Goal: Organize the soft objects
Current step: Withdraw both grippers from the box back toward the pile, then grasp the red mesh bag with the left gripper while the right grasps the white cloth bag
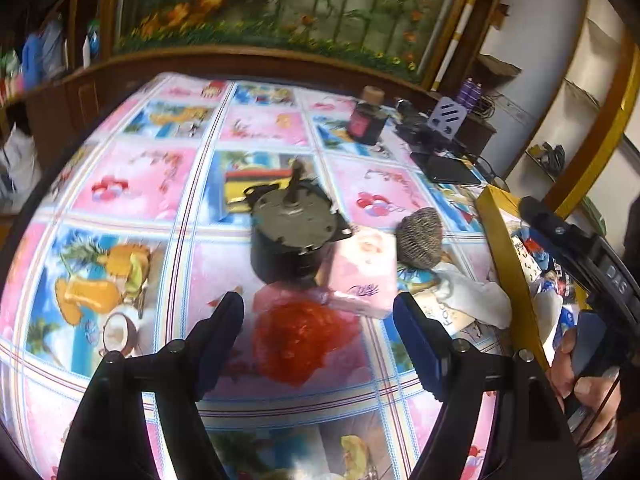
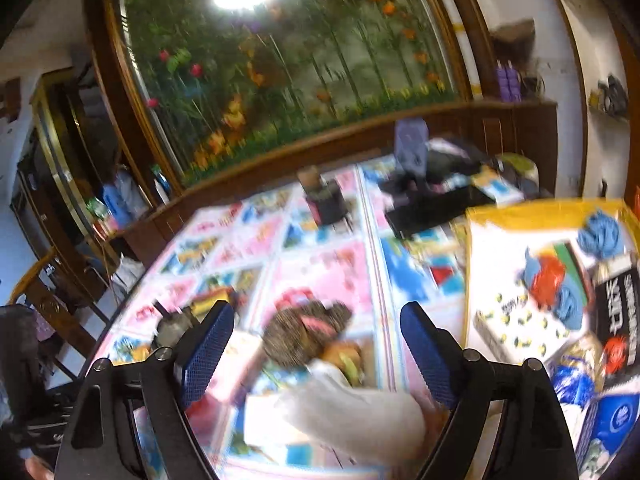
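In the left wrist view my left gripper [image 1: 318,328] is open above the patterned tablecloth [image 1: 132,184]. A red, fluffy soft thing [image 1: 304,336] lies on the cloth between the two fingers, and neither pad presses on it. Past it are a pink tissue pack [image 1: 364,272], a grey motor [image 1: 292,232], a brown speckled ball [image 1: 420,236] and a white cloth [image 1: 472,296]. My right gripper [image 2: 320,354] is open too, hanging over the white cloth [image 2: 352,412] and the speckled ball [image 2: 304,332], and it holds nothing. A yellow-rimmed box [image 2: 480,216] to the right holds blue and red soft things and packets.
A dark jar with a cork lid [image 1: 366,120], a purple stand [image 1: 446,116] and a black tablet [image 1: 448,168] sit at the table's far right. A wooden cabinet with a flower scene [image 1: 280,8] runs behind the table. A hand [image 1: 576,360] holds the other gripper at the right edge.
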{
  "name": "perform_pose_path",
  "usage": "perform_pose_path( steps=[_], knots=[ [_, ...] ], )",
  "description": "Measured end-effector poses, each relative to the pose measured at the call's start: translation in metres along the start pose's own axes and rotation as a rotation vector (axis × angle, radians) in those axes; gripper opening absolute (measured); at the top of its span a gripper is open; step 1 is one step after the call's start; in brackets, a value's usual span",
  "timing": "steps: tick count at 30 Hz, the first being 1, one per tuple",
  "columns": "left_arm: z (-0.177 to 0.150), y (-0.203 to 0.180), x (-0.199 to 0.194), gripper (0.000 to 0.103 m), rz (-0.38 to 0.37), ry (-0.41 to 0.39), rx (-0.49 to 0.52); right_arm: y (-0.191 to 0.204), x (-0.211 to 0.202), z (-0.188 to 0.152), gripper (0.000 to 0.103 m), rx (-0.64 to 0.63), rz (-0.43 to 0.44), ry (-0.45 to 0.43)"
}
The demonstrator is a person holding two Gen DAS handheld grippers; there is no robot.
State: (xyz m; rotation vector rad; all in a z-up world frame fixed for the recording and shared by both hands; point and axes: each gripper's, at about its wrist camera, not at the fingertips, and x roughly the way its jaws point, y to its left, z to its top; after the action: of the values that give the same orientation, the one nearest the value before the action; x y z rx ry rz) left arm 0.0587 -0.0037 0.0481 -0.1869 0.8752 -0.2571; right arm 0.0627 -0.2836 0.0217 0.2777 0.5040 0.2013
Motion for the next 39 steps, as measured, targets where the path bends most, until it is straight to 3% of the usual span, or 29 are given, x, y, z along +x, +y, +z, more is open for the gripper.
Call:
perform_pose_path(
  steps=[3,9,10,11,13,22,26,30,35,38,39],
  knots=[
    [-0.003,0.003,0.009,0.076,-0.002,0.055,-0.013,0.004,-0.005,-0.002,0.088,-0.040,0.008,-0.035],
    [-0.012,-0.001,0.028,0.076,0.047,0.124,0.033,-0.006,-0.009,0.000,0.089,0.011,0.076,-0.027],
    [-0.013,-0.003,0.033,0.069,0.074,0.136,0.044,-0.007,-0.009,0.000,0.089,0.017,0.086,-0.018],
    [-0.015,-0.003,0.039,0.056,0.103,0.154,0.054,-0.008,-0.008,0.000,0.089,0.022,0.091,-0.007],
    [-0.017,-0.003,0.039,0.046,0.157,0.143,0.075,-0.009,-0.006,-0.002,0.089,0.025,0.091,0.013],
    [-0.017,-0.001,0.034,0.044,0.130,0.144,0.063,-0.008,0.022,-0.023,0.089,0.021,0.040,0.219],
    [-0.018,-0.005,0.033,0.044,0.115,0.149,0.076,-0.004,0.037,-0.037,0.088,-0.010,-0.054,0.317],
    [-0.019,-0.006,0.031,0.044,0.104,0.153,0.072,0.008,0.031,-0.051,0.089,-0.047,-0.053,0.354],
    [-0.018,-0.004,0.028,0.044,0.094,0.148,0.062,0.042,0.009,-0.078,0.096,-0.176,0.040,0.419],
    [-0.018,-0.004,0.027,0.044,0.090,0.145,0.062,0.054,-0.009,-0.086,0.096,-0.182,0.191,0.445],
    [-0.018,-0.004,0.027,0.044,0.089,0.144,0.062,0.057,-0.016,-0.086,0.096,-0.194,0.189,0.422]
  ],
)
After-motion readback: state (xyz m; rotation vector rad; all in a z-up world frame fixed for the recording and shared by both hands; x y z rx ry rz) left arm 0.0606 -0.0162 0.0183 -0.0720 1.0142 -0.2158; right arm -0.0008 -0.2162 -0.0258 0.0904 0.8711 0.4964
